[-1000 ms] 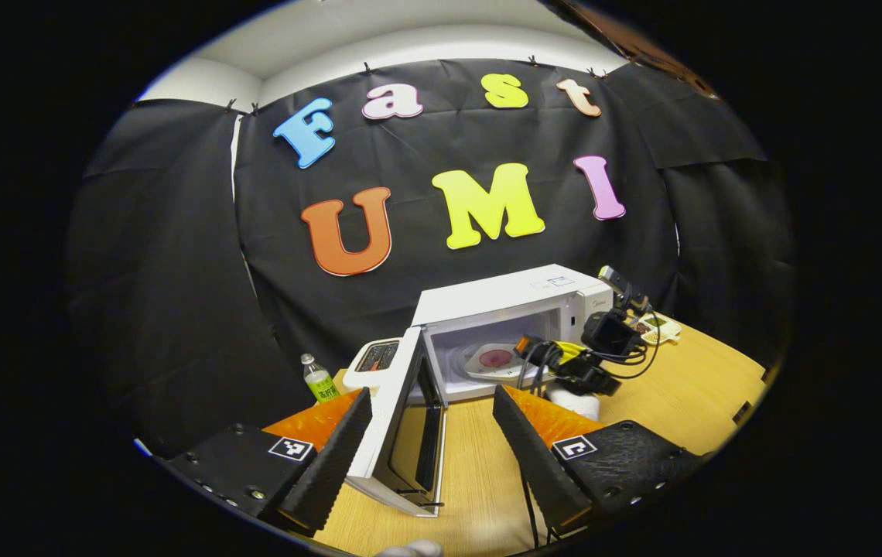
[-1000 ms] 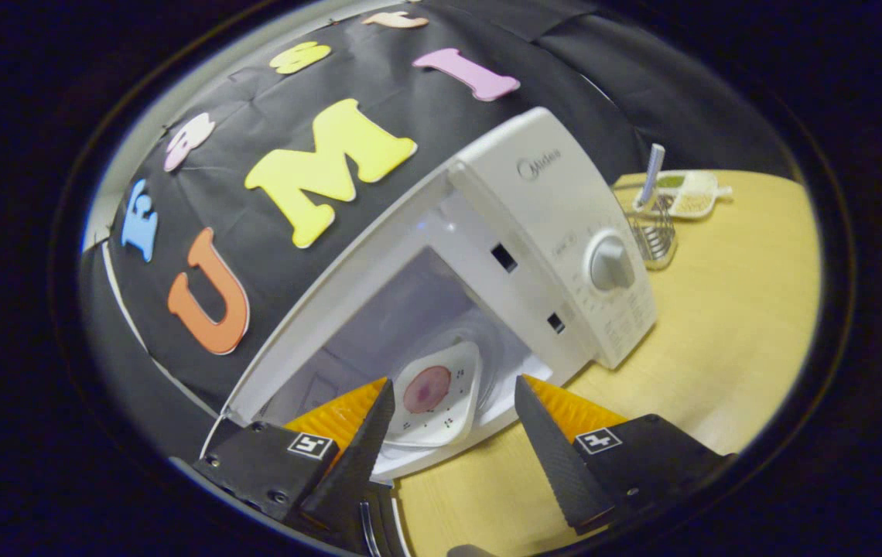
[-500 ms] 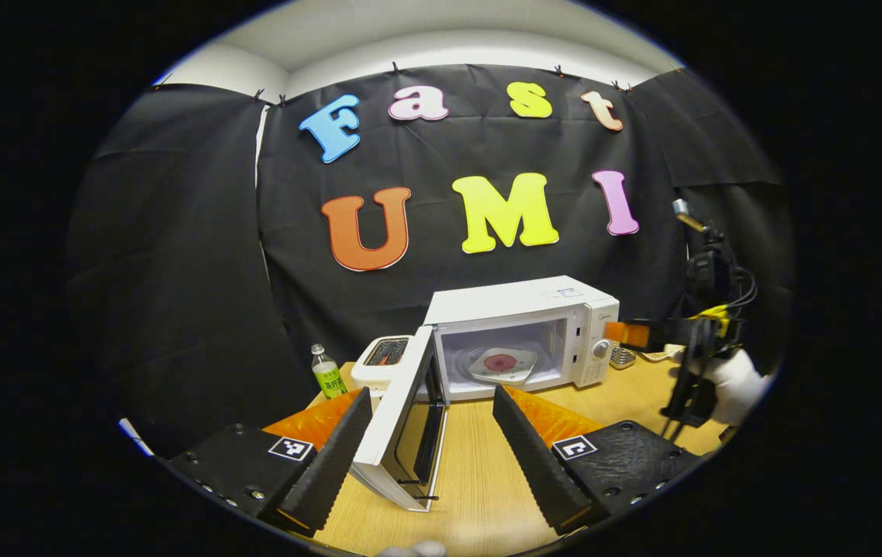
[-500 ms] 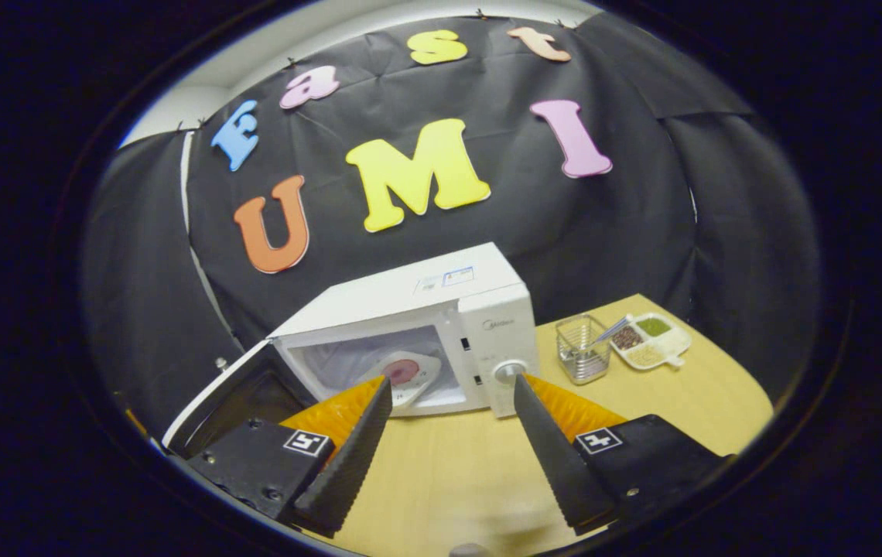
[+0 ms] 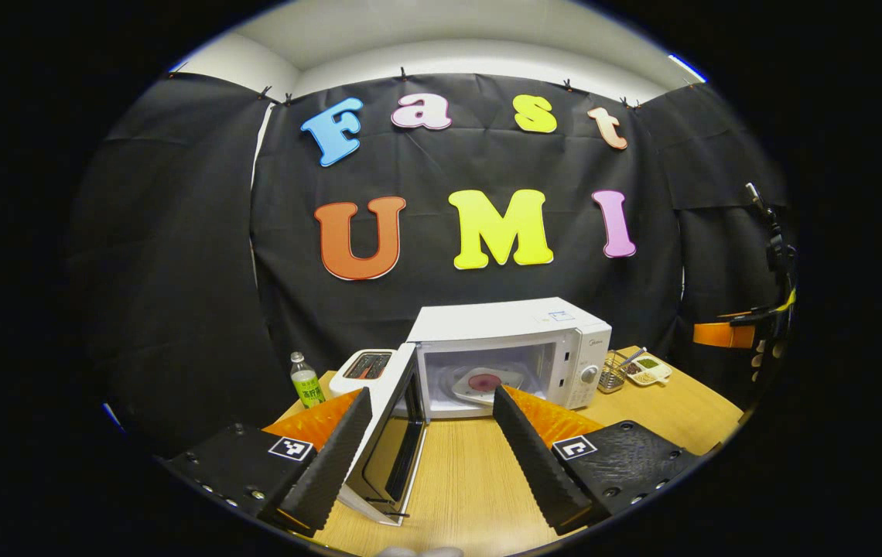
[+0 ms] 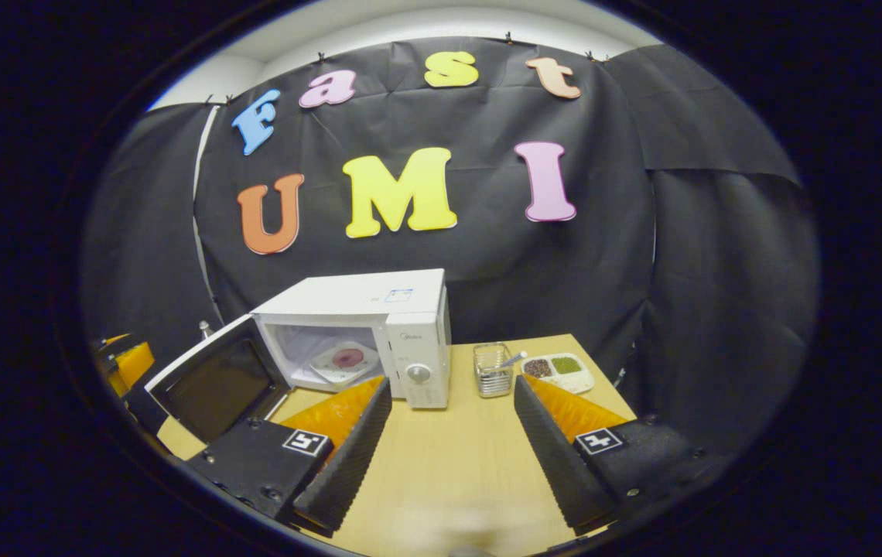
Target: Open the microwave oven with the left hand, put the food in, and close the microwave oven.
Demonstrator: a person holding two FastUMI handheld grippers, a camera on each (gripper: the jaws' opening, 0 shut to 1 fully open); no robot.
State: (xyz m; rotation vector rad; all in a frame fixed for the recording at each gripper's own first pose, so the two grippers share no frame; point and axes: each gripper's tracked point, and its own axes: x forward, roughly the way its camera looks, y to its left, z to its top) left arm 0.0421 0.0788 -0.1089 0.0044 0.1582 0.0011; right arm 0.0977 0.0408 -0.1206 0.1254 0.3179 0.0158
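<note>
Both tools stand with fingers spread apart and nothing between them, the left tool (image 5: 432, 449) low over the wooden table (image 5: 472, 480) beside the swung-out door (image 5: 391, 445), the right tool (image 6: 449, 441) farther back facing the microwave oven (image 6: 364, 333). Inside the open oven the white plate with its round reddish food (image 6: 347, 357) rests on the turntable. Smaller things stand around it: a toaster (image 5: 360, 367) and a green-labelled bottle (image 5: 304, 381) by the door side, a wire basket (image 6: 492, 370) and a divided dish (image 6: 557, 370) by the dial side.

No legible text: the microwave (image 6: 379, 325) logo and top sticker are too small.
</note>
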